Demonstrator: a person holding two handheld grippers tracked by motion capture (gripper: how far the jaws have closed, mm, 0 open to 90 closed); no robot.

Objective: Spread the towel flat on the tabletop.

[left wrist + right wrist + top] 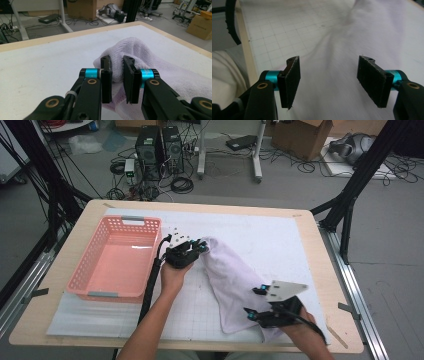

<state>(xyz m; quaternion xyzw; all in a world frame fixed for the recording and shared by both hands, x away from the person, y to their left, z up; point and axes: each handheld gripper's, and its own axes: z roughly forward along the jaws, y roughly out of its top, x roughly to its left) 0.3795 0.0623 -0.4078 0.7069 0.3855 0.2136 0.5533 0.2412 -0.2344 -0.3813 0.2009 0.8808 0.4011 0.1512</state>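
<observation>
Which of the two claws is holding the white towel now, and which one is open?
The left claw, beside the pink basket, pinches a fold of the white towel between its nearly shut jaws. The right claw hangs over the towel's near end, jaws wide apart, gripping nothing.

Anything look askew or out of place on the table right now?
Nothing damaged or spilled. The towel lies rumpled in a slanted strip across the mat, bunched up at the end pinched in the left gripper. The right gripper hangs open over the other end. The pink basket sits square.
</observation>
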